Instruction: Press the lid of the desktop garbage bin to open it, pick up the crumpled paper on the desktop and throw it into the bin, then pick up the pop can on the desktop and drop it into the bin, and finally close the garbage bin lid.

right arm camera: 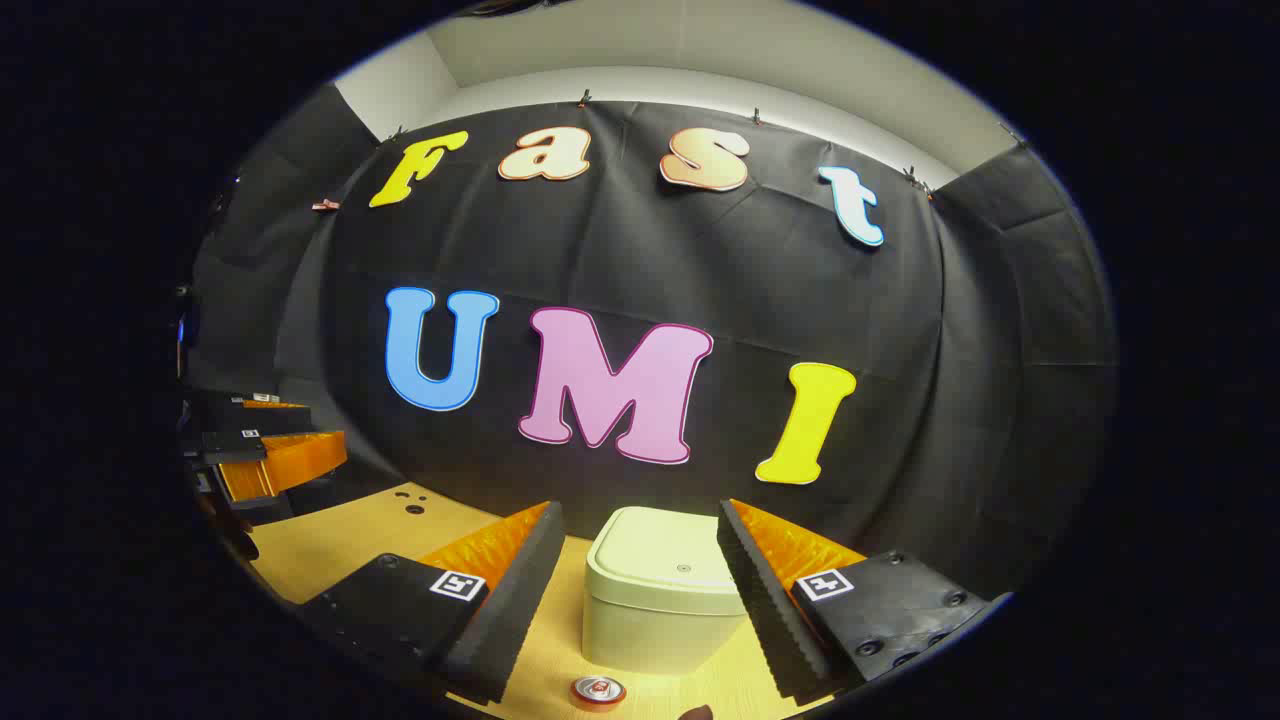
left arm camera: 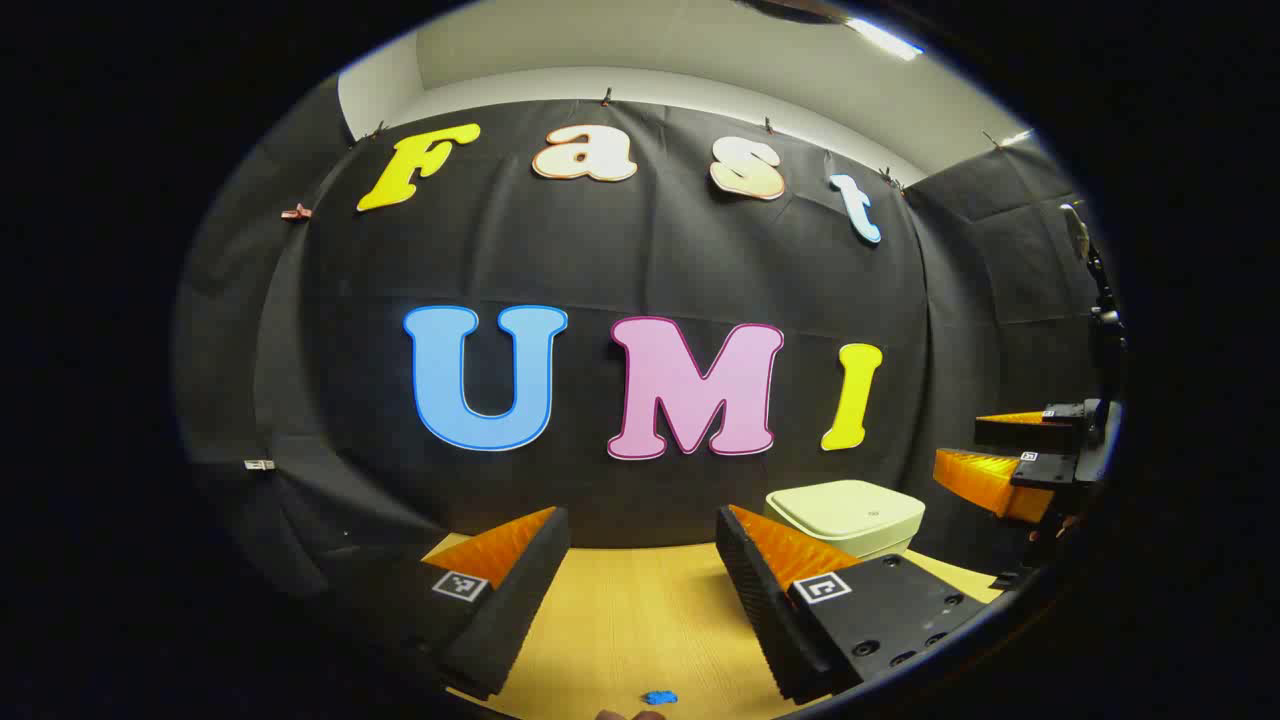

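The pale desktop bin (right arm camera: 660, 600) stands on the wooden table with its lid (right arm camera: 665, 555) down, just ahead of my right gripper (right arm camera: 640, 512). That gripper is open, its fingers on either side of the bin in the right gripper view and apart from it. The top of a pop can (right arm camera: 598, 690) shows in front of the bin at the lower edge. My left gripper (left arm camera: 640, 518) is open above bare table, with the bin (left arm camera: 845, 515) ahead to its right. A small blue lump (left arm camera: 658, 697), perhaps the crumpled paper, lies below it.
Each gripper appears from the side in the other's view: the right gripper (left arm camera: 985, 447) beyond the bin, the left gripper (right arm camera: 290, 432) at the far left. A few small holes (right arm camera: 410, 500) mark the table (right arm camera: 330, 545). The black cloth wall rises close behind the bin.
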{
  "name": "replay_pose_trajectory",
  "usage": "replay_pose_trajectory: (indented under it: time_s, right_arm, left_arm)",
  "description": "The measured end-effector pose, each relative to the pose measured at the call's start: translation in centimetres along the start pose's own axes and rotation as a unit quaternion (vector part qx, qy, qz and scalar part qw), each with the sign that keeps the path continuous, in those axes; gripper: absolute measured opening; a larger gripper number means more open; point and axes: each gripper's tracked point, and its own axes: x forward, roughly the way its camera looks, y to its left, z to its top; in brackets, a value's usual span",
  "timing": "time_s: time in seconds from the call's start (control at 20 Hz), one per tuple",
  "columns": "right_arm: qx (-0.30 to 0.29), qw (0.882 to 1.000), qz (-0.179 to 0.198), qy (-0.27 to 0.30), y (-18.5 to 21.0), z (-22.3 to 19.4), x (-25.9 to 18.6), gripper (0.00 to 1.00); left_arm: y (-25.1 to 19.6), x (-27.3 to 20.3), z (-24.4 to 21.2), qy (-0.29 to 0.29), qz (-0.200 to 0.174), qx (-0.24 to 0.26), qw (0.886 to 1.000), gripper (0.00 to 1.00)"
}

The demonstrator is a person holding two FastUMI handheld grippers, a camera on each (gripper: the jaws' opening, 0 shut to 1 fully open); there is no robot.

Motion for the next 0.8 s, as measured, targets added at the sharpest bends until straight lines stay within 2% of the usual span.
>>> replay_pose_trajectory:
  time_s: [0.2,0.8]
  right_arm:
    - [0.005,1.0,0.018,0.004,-0.4,-0.1,1.2,0.97]
    - [-0.013,1.0,0.016,0.011,-2.2,-0.2,3.0,0.96]
  left_arm:
    - [-0.4,1.0,0.1,0.003,0.006,0.001,1.0,0.95]
    - [-1.7,2.5,0.0,0.008,0.007,-0.001,1.0,0.95]
